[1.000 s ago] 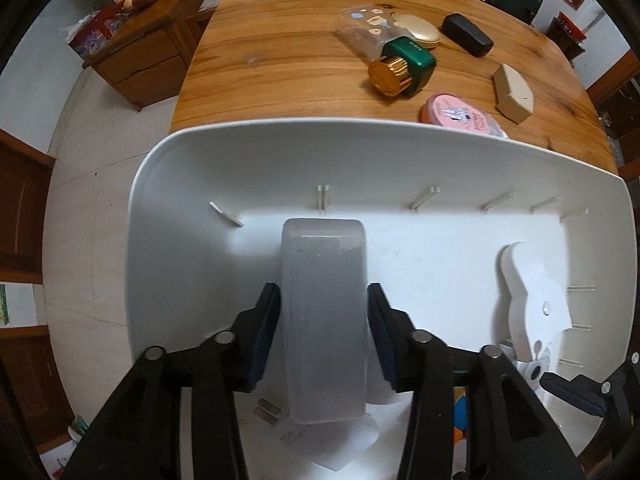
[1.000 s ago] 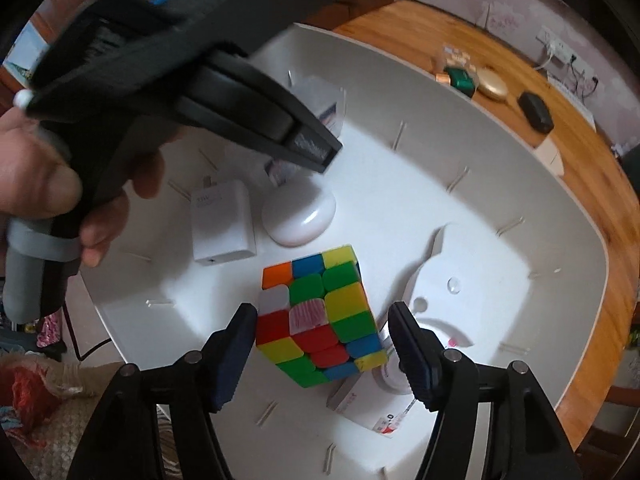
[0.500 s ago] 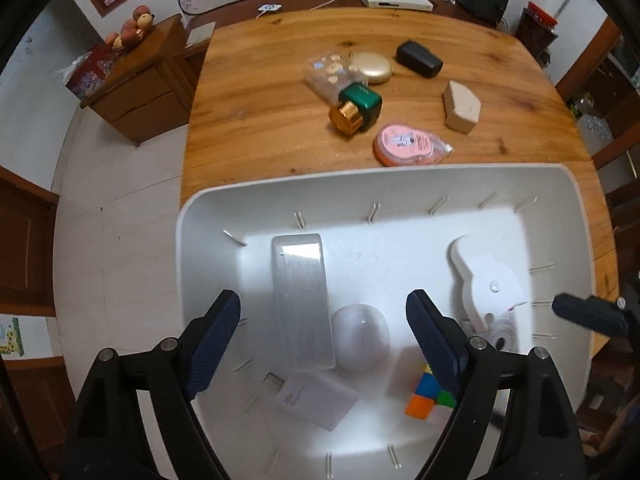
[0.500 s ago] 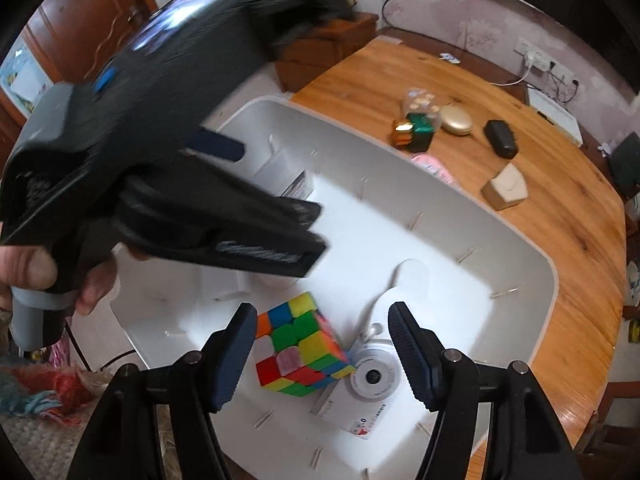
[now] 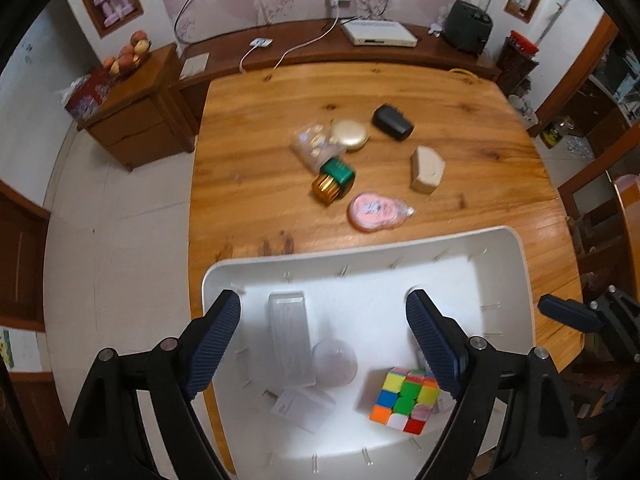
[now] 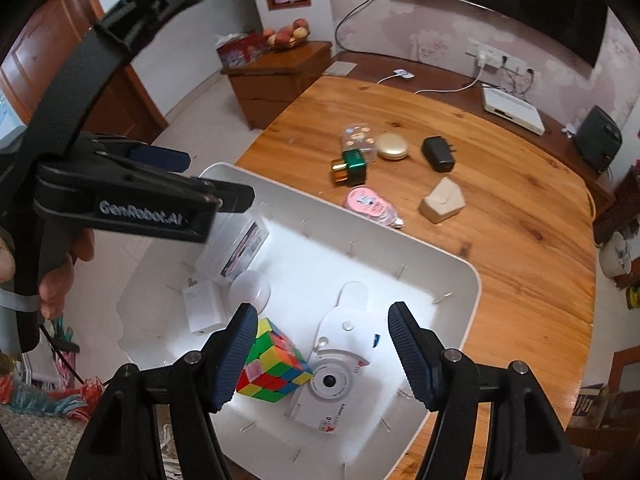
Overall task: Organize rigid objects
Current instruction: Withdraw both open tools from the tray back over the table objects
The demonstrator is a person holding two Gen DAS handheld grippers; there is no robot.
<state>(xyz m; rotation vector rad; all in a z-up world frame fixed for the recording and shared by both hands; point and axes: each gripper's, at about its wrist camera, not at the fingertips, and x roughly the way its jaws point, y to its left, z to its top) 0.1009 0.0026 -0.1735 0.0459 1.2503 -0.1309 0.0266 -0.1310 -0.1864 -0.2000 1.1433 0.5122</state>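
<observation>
My left gripper (image 5: 323,301) hangs open above the white tray (image 5: 360,241), with nothing between its fingers. Below it in the tray lie a clear plastic box (image 5: 289,336), a white dome (image 5: 335,362), a white charger (image 5: 302,404) and a colour cube (image 5: 404,398). My right gripper (image 6: 323,312) is open too, above the tray (image 6: 476,280). The colour cube (image 6: 272,364) sits under its left finger, beside a white camera box (image 6: 332,392). Neither pad touches anything. The left gripper (image 6: 132,192) fills the upper left of the right wrist view, held by a hand (image 6: 60,276).
On the wooden table (image 5: 260,140) beyond the tray lie a green bottle with a gold cap (image 5: 334,180), a pink case (image 5: 376,212), a beige box (image 5: 427,168), a black charger (image 5: 392,122), a gold compact (image 5: 349,134) and a clear packet (image 5: 314,146).
My left gripper let go of the clear box, which now lies in the tray, and its jaws spread wide. Both grippers rose away from the tray; the cube stayed down.
</observation>
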